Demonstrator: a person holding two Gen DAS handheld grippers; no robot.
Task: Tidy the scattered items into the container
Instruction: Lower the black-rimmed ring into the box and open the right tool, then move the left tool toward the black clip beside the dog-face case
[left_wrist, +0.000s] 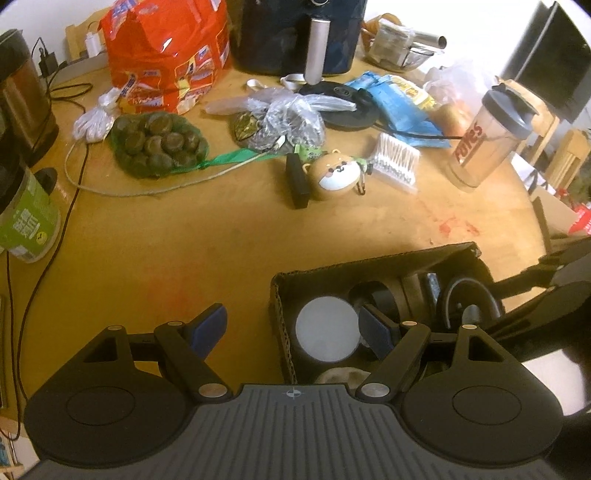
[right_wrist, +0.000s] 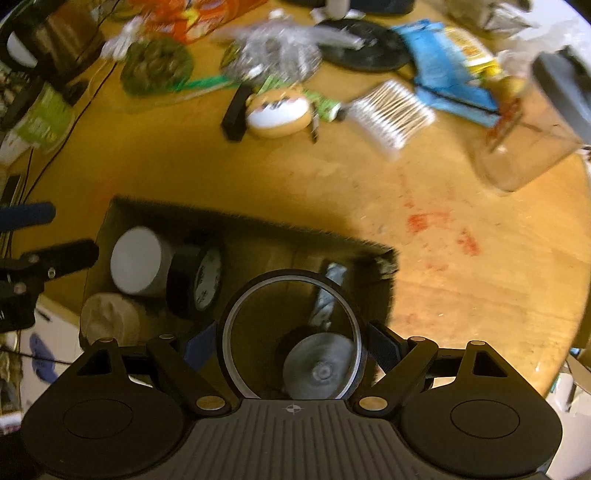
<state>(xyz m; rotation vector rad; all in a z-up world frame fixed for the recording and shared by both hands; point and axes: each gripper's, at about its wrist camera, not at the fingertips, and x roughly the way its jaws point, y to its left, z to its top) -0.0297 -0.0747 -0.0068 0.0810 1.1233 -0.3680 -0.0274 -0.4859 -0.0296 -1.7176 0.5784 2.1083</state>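
An open cardboard box (left_wrist: 369, 260) sits on the wooden table near its front edge. Inside it are a white round can (left_wrist: 327, 328), a black tape roll (right_wrist: 195, 280) and a beige roll (right_wrist: 107, 317). My right gripper (right_wrist: 291, 343) points steeply down over the box (right_wrist: 240, 221), shut on a black round ring-shaped item (right_wrist: 291, 275) with its pads against the rim on both sides. The ring (left_wrist: 469, 295) hangs inside the box's right half. My left gripper (left_wrist: 293, 326) is open and straddles the box's left wall, holding nothing.
Beyond the box lie a dog-face pouch (left_wrist: 334, 173), a black bar (left_wrist: 297, 181), a cotton swab pack (left_wrist: 397, 162) and a green net bag (left_wrist: 159, 144). A shaker bottle (left_wrist: 484, 136) stands at the right, an orange bag (left_wrist: 166, 55) at the back. Cables trail at the left.
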